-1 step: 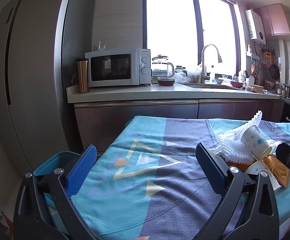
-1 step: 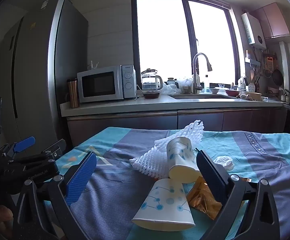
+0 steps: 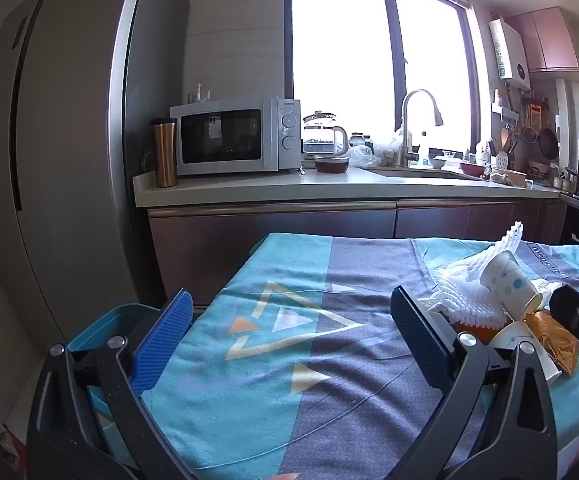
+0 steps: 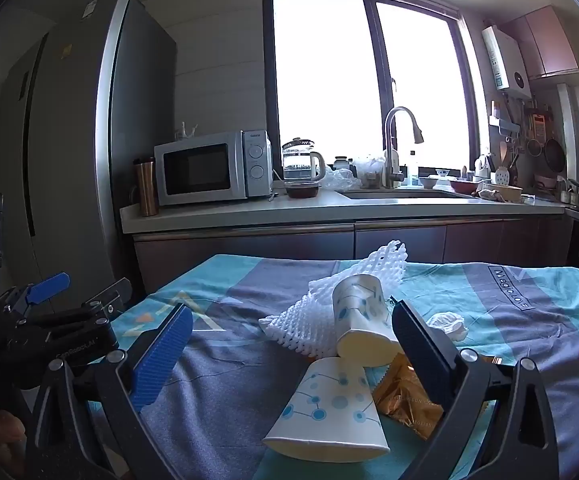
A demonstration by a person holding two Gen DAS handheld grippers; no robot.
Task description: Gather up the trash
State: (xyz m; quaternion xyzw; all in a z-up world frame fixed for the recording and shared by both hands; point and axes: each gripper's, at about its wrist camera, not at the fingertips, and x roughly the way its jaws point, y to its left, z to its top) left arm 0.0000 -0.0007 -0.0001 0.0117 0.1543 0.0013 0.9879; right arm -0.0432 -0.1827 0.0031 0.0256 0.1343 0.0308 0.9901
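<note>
Trash lies in a heap on a blue and grey tablecloth (image 4: 529, 320). A paper cup (image 4: 329, 412) lies on its side nearest me, a second paper cup (image 4: 363, 314) leans on white foam netting (image 4: 309, 320), a gold wrapper (image 4: 405, 398) lies beside them, and a small crumpled white piece (image 4: 447, 322) sits further right. My right gripper (image 4: 289, 352) is open and empty, its fingers on either side of the heap, just short of it. My left gripper (image 3: 291, 340) is open and empty over bare cloth, left of the heap (image 3: 505, 292).
A teal bin (image 3: 105, 324) stands below the table's left edge by my left gripper. A fridge (image 3: 49, 160) stands at the left. The counter (image 3: 329, 188) behind the table holds a microwave (image 3: 233, 136), a kettle and a sink.
</note>
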